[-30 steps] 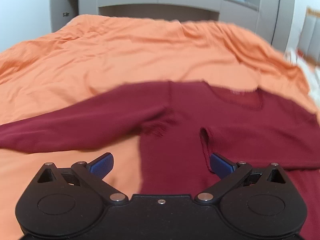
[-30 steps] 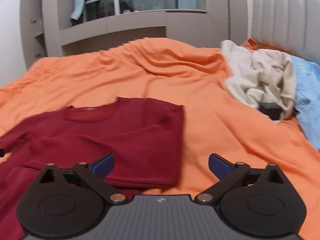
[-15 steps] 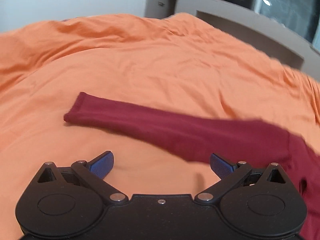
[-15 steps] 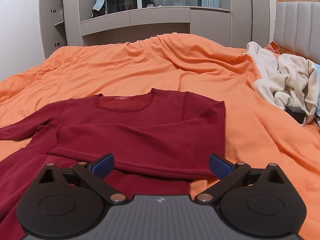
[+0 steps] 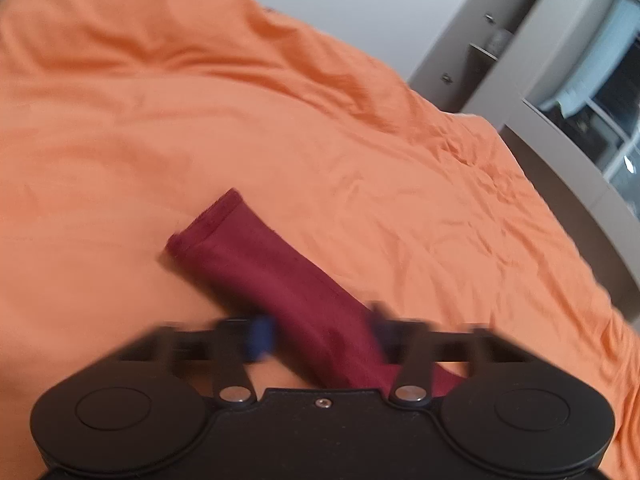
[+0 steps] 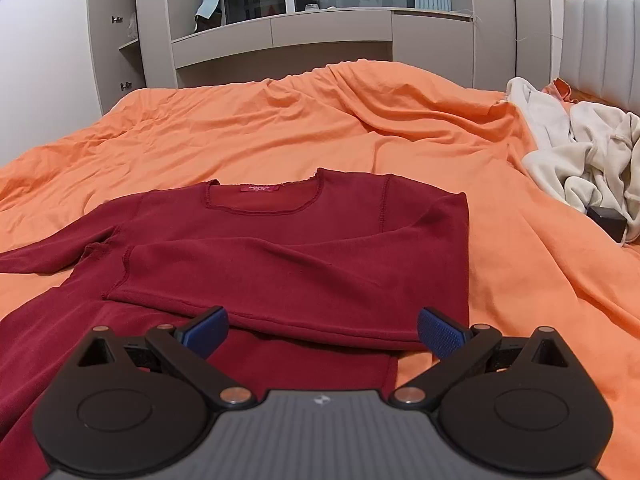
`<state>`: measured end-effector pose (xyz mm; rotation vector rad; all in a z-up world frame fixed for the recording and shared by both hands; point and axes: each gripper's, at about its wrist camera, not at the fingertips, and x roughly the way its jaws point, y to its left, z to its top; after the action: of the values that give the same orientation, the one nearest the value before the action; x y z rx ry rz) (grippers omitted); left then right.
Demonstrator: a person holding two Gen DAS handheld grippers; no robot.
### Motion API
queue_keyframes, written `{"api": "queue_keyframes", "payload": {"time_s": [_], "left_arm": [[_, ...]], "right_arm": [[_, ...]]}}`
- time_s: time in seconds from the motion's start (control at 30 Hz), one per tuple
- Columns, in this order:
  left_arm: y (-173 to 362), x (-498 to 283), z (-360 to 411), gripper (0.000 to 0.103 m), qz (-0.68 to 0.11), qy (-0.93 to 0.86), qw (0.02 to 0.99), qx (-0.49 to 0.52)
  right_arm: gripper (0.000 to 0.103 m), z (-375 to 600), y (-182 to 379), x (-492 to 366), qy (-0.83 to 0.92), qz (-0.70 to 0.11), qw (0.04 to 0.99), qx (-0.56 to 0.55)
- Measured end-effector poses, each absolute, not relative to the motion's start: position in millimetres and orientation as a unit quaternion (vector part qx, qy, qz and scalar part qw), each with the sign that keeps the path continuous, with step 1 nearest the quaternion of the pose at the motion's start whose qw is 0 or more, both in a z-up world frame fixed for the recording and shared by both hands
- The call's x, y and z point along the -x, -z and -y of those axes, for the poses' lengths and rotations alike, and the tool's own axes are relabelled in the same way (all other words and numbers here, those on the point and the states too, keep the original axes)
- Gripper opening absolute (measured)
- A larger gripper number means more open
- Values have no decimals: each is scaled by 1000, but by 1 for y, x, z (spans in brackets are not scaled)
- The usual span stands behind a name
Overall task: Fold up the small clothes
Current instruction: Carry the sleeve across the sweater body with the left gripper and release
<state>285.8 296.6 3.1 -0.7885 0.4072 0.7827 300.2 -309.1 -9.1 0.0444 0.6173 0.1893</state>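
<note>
sleeve (image 5: 276, 280) now lies between narrowed left gripper (image 5: 320, 340) fingers; contact cannot be confirmed through blur. cuff points to 11 o'clock. sweater (image 6: 280, 248) lies flat on orange bedding (image 6: 360, 128), right side already folded. right gripper (image 6: 320, 332) hovers spread. clothes pile (image 6: 580, 160) at 2 o'clock, well apart.

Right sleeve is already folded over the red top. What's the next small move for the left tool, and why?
Probably close the left tool on the left sleeve and carry it across the chest. The sleeve lies flat on the orange bedcover, passing between the tool's blurred fingers, which look partly closed around it. The right tool hangs open over the red top, holding nothing.
</note>
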Motion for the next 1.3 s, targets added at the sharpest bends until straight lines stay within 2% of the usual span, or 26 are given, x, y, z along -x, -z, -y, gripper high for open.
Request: {"api": "queue_keyframes", "payload": {"time_s": [0.03,0.13,0.4,0.67,0.77,0.93,1.07,1.17,1.23,1.3], "left_arm": [[-1,-285,-298,8,-188,-371,825,382],[-8,-287,-292,4,-156,-387,832,365],[-61,-325,-212,3,-87,-289,925,230],[-99,-364,-61,3,-99,-41,990,94],[-86,-368,-4,4,-112,14,992,60],[-29,-393,64,4,-198,91,976,-11],[8,-402,89,4,-261,122,956,-49],[19,-395,95,9,-281,148,946,-69],[22,-390,102,28,-288,171,939,-79],[24,-388,106,39,-290,195,933,-86]], "right_arm": [[103,308,9,-300,-94,-302,948,-20],[103,308,7,-298,-90,-292,952,-14],[103,324,1,-294,-61,-265,962,-39],[103,349,-5,-300,-21,-246,967,-60],[103,359,-5,-305,-4,-245,967,-67],[103,378,-6,-311,22,-240,966,-96],[103,387,-5,-312,27,-239,964,-116],[103,393,-4,-312,30,-240,962,-126],[103,393,-3,-313,30,-241,961,-130],[103,392,-2,-313,29,-244,960,-131]]}}
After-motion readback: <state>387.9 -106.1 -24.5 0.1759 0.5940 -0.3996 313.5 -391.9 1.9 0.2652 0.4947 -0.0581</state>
